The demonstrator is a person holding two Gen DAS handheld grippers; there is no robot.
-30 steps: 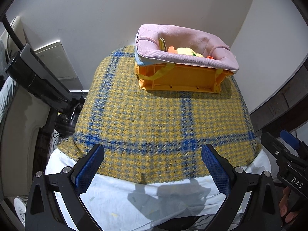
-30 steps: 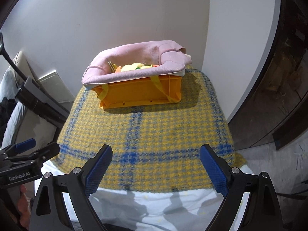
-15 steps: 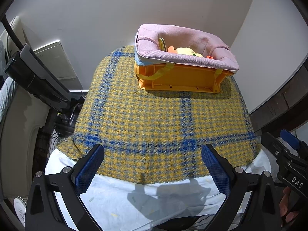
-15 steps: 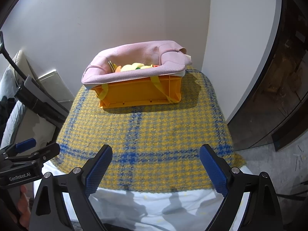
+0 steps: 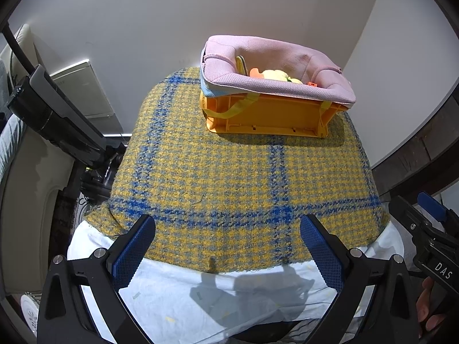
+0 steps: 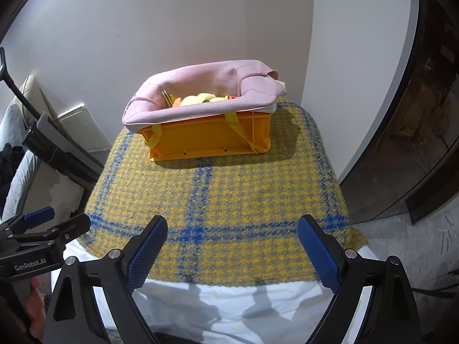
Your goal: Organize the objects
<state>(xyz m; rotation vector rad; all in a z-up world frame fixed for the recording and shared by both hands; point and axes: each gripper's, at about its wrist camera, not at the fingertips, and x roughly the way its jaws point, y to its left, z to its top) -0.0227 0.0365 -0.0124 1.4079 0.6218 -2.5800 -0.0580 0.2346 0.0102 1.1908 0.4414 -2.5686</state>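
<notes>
An orange plastic crate (image 5: 266, 116) (image 6: 206, 137) stands at the far end of a table under a yellow and blue checked cloth (image 5: 235, 177) (image 6: 218, 197). A pink fabric bag (image 5: 275, 66) (image 6: 200, 97) lines the crate, folded over its rim. Yellow and orange toys (image 5: 275, 75) (image 6: 200, 99) lie inside. My left gripper (image 5: 228, 250) is open and empty above the near edge of the table. My right gripper (image 6: 232, 250) is open and empty at the near edge too, far from the crate.
A white sheet (image 5: 178, 295) (image 6: 229, 301) shows under the cloth at the near edge. A black stand (image 5: 54, 120) and a cream chair are to the left. A white wall is behind the crate. A dark wooden door (image 6: 424, 114) is at the right.
</notes>
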